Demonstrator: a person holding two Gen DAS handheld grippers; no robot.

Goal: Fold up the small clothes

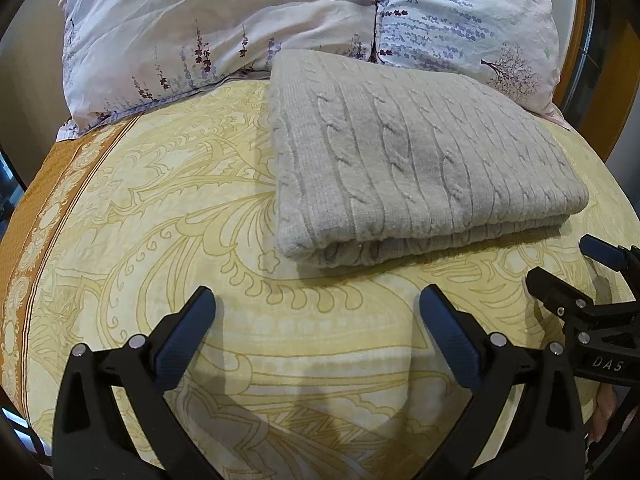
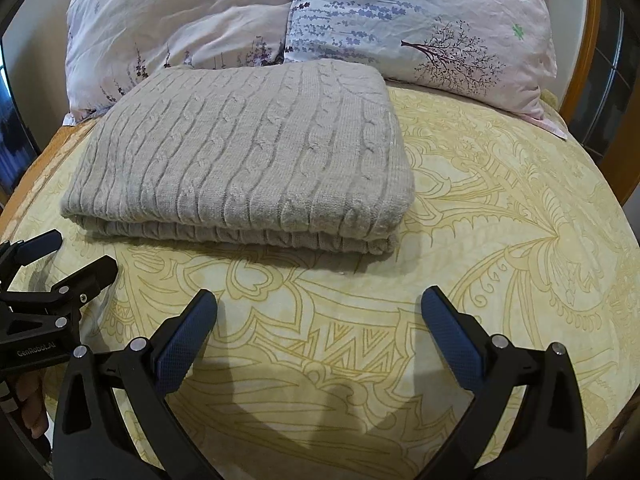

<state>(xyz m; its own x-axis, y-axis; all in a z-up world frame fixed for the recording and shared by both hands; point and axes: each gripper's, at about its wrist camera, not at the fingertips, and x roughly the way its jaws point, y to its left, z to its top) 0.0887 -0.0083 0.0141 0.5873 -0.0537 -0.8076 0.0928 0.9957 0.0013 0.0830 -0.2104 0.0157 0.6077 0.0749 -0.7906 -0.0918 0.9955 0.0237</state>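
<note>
Nearest to us, our left gripper [image 1: 316, 304], black-armed with blue textured pads, hovers over the bed with its jaws spread wide and nothing between them; our right gripper [image 2: 318, 304], built the same, hangs beside it, jaws equally wide and empty. Each shows at the edge of the other's view, jaws parted there too. Beneath both lies the pale yellow bedspread [image 1: 160, 240] with its ochre scrollwork and an orange border along the left side. Just beyond the fingertips, apart from them, sits the grey cable-knit sweater [image 1: 408, 152], folded into a thick rectangle lying flat on the bedspread. Behind it, touching its far edge, two pale floral pillows [image 2: 420, 24] lean at the wooden headboard [image 2: 592, 20].
</note>
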